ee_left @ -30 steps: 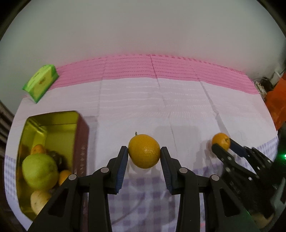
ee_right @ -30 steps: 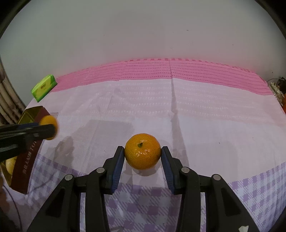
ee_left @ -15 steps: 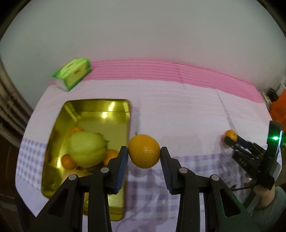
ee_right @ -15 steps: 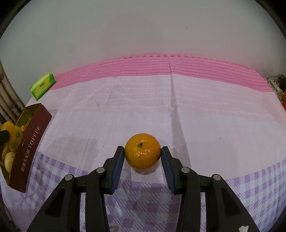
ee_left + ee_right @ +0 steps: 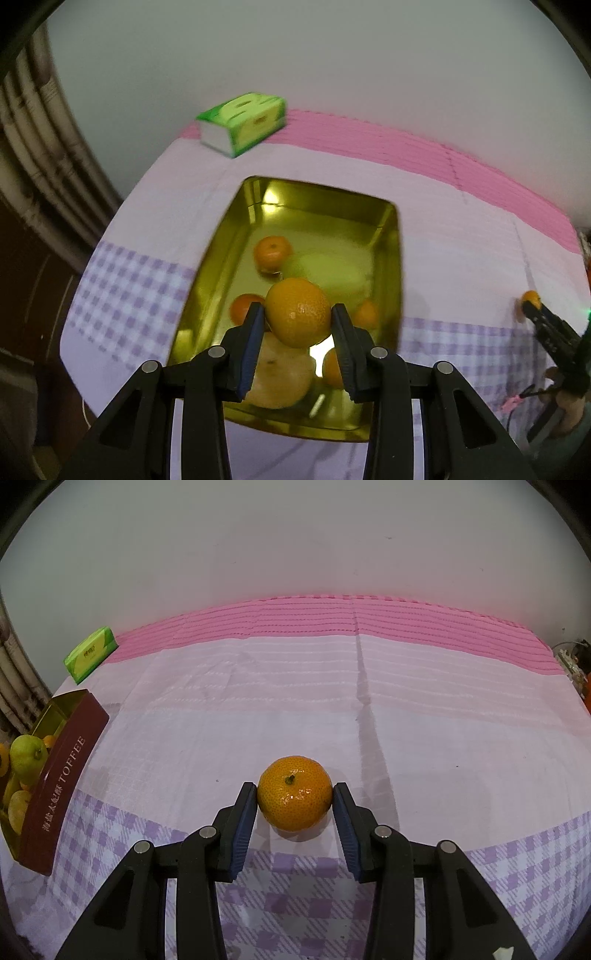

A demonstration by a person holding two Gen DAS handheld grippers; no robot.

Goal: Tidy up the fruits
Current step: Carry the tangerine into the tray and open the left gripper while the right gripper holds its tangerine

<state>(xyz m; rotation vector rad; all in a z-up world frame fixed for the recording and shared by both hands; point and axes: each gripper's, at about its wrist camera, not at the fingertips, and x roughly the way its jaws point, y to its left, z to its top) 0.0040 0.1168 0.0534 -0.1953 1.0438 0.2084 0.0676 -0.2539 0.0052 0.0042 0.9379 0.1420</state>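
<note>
My left gripper (image 5: 297, 318) is shut on an orange (image 5: 297, 312) and holds it in the air over the gold tin (image 5: 392, 258). Inside the tin lie several small oranges (image 5: 272, 252), a pale green fruit (image 5: 327, 273) and a yellow fruit (image 5: 280, 376). In the right wrist view my right gripper (image 5: 294, 796) is shut on a second orange (image 5: 294, 792) that rests on the tablecloth. The same tin (image 5: 62, 775), dark red outside with "TOFFEE" lettering, stands at the far left there. The right gripper (image 5: 532, 308) with its orange also shows at the right edge of the left wrist view.
A green tissue pack (image 5: 243, 123) lies at the back left of the table, also seen as the tissue pack (image 5: 90, 659) from the right. The cloth (image 5: 332, 701) is white with a pink band behind and a purple check in front. Pipes (image 5: 44, 147) run down the left.
My left gripper has carried its orange leftward from over the bare cloth to above the tin, rolling somewhat. The right gripper and its orange have stayed put.
</note>
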